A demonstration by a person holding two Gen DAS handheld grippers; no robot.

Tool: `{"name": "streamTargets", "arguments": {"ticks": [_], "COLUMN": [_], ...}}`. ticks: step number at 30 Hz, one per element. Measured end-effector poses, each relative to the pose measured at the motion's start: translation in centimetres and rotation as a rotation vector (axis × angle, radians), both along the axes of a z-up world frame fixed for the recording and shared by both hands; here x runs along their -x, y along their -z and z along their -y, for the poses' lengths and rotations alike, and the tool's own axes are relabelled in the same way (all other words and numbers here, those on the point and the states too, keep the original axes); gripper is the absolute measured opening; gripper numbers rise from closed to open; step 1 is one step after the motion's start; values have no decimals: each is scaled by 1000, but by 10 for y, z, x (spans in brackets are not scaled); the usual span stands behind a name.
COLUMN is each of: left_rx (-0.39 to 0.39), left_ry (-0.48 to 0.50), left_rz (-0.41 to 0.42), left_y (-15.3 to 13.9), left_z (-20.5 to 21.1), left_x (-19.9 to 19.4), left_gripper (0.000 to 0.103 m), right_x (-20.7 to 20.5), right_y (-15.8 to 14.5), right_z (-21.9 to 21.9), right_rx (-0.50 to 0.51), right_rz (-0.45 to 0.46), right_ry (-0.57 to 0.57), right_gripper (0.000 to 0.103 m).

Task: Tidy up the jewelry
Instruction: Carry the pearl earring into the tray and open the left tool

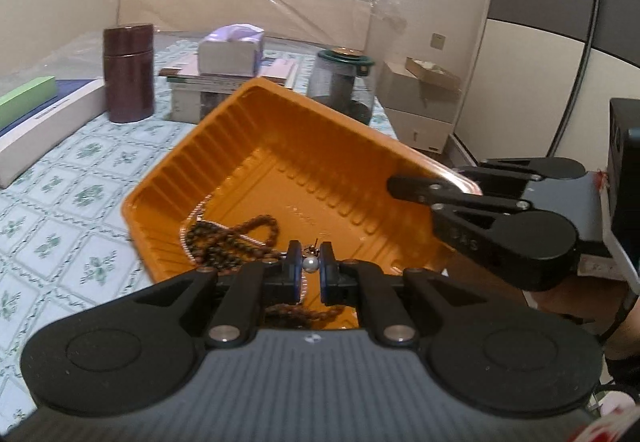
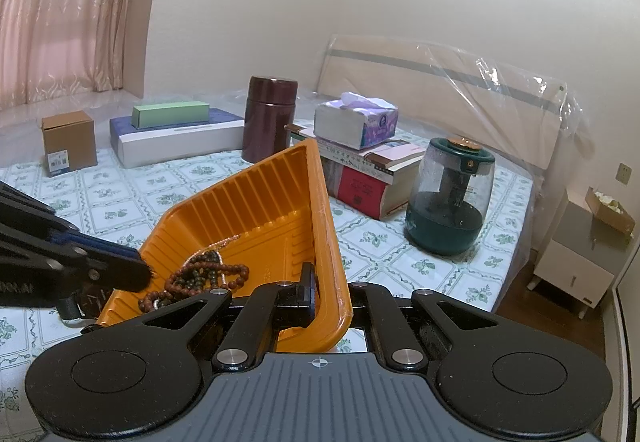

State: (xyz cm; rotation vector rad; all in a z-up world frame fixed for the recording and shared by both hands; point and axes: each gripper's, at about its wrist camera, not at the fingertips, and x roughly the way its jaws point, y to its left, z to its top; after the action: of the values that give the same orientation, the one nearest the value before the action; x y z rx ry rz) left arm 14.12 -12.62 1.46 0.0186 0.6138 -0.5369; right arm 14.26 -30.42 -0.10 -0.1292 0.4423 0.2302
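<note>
Beyond the hand-held gripper, a maroon flask (image 2: 270, 118), tissue box (image 2: 355, 120) atop stacked books (image 2: 370, 178), a green humidifier (image 2: 450, 198) and cardboard box (image 2: 69, 143) stand on the patterned bed (image 2: 400, 262).

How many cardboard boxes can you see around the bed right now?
2: a closed brown cardboard box at the bed's far left, and an open cardboard box on the nightstand at right. Others may be hidden.

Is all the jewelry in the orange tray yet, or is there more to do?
Partly done: the brown beads and a thin chain already lie in the orange tray. In hand: the left gripper is shut on a pearl earring above the tray, while the right gripper clamps the tray's rim and holds it tilted. Left to do: drop the earring in. I see no other loose jewelry on the bed.
</note>
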Motion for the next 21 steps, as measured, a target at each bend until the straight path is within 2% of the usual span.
{"name": "streamTargets", "arguments": {"ticks": [6,10,21], "left_rx": [-17,-22,-33], "left_ry": [34,9,-193], "left_rz": [-12,-13,-12], "left_y": [8,10,10], "left_z": [9,1,-74], "left_x": [-1,0,5], "left_gripper": [8,8,14], "right_x": [0,0,0], "right_y": [0,0,0], "right_z": [0,0,1], "right_rx": [0,1,1], "right_rz": [0,0,1], "right_ry": [1,0,0], "right_gripper": [6,6,6]}}
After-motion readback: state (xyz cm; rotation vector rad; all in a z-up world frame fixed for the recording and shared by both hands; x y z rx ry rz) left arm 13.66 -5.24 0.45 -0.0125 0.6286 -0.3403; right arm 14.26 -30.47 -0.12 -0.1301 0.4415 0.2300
